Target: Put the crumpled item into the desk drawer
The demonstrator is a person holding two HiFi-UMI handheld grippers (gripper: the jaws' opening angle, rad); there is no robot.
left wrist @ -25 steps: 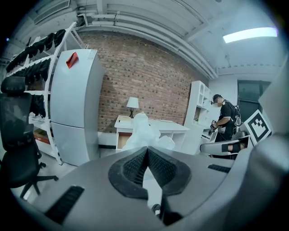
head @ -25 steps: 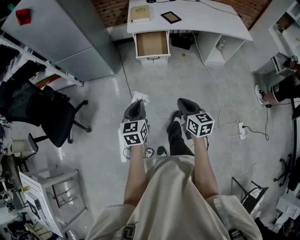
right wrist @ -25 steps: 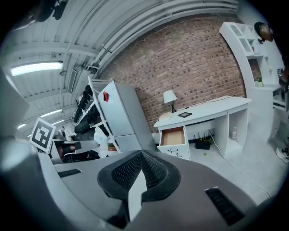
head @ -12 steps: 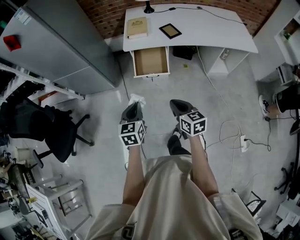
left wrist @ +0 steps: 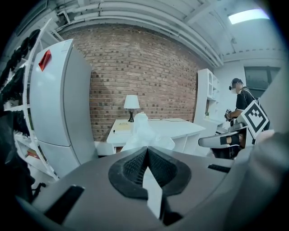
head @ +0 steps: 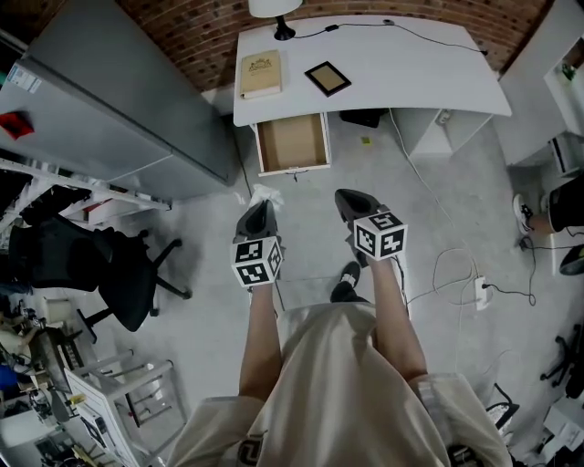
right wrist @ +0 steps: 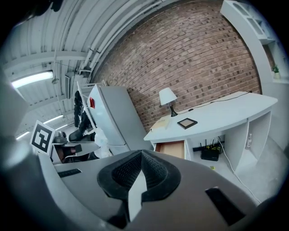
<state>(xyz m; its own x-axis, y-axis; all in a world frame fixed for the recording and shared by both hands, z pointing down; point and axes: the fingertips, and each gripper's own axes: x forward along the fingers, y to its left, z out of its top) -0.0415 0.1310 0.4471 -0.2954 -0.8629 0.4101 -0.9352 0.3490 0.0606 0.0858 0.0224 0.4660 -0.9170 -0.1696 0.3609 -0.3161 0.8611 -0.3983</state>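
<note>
A crumpled white item [head: 265, 193] sticks out of the tip of my left gripper [head: 259, 208], which is shut on it. In the left gripper view the crumpled item [left wrist: 145, 131] rises just beyond the closed jaws of the left gripper [left wrist: 146, 152]. My right gripper [head: 346, 199] is level with it to the right, shut and holding nothing; the right gripper [right wrist: 141, 156] looks toward the desk. The open desk drawer [head: 292, 143] shows a bare brown inside, under the left end of the white desk [head: 411, 68]. The drawer [right wrist: 171, 148] lies ahead, well apart from both grippers.
On the desk are a book [head: 260, 73], a dark-framed tablet [head: 328, 77] and a lamp [head: 271, 9]. A grey fridge [head: 119, 100] stands left of the drawer, an office chair [head: 100, 269] further left. Cables and a power strip [head: 481, 291] lie right. A person [left wrist: 240, 97] stands far right.
The view has advanced toward the desk: desk and open drawer sit lower and closer to the grippers. Both grippers keep their pose, the left still shut on the crumpled item.
</note>
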